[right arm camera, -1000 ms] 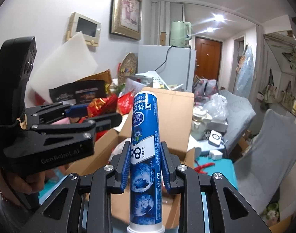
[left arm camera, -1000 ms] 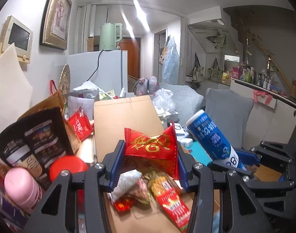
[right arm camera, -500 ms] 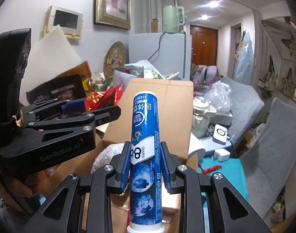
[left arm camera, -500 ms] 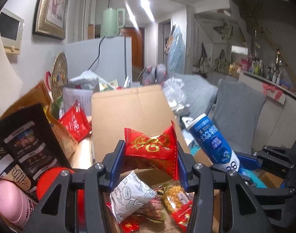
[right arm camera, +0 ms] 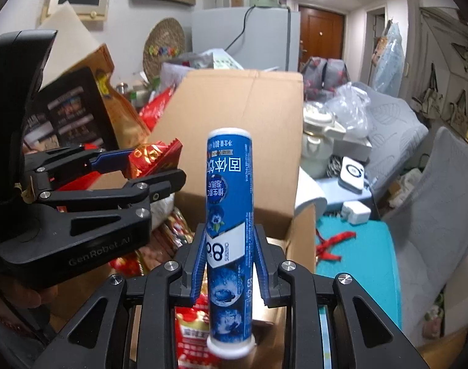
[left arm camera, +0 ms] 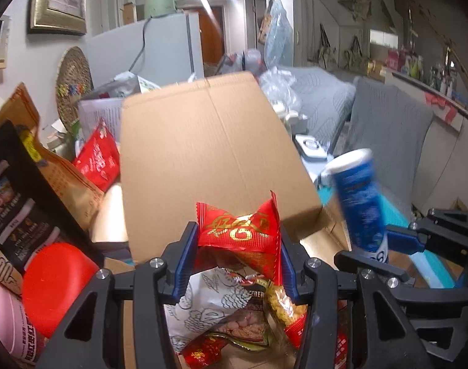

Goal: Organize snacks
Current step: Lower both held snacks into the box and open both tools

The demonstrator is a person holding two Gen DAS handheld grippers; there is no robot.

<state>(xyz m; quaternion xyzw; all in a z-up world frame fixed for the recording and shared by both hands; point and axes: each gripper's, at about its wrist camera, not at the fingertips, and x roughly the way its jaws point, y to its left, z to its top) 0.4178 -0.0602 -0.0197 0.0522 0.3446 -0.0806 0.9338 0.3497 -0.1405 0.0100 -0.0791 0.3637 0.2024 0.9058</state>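
Two grippers, two snacks, both held over the open box. From the left wrist view first: the left gripper has its jaws clamped on a red snack packet with gold lettering, pinched from both sides and sitting dead centre. Right behind it, at twelve o'clock, the tall flap of the cardboard box stands upright. Down at six o'clock, inside the box, loose snack packs lie in a heap: a white printed pouch, some red wrappers, something yellow. Over at three o'clock the right gripper holds the blue tube, tilted and blurred, its white cap up at about two o'clock. At nine o'clock sit a red lid and a black printed bag leaning beside the box.

Now the right wrist view: the right gripper has its jaws closed tight on the blue tube, which stands upright through the middle of the frame with its print upside down. At nine o'clock the left gripper comes in with the red snack packet pinched at its tip, just in front of the cardboard box. More snack packs show in the box below, around seven o'clock.
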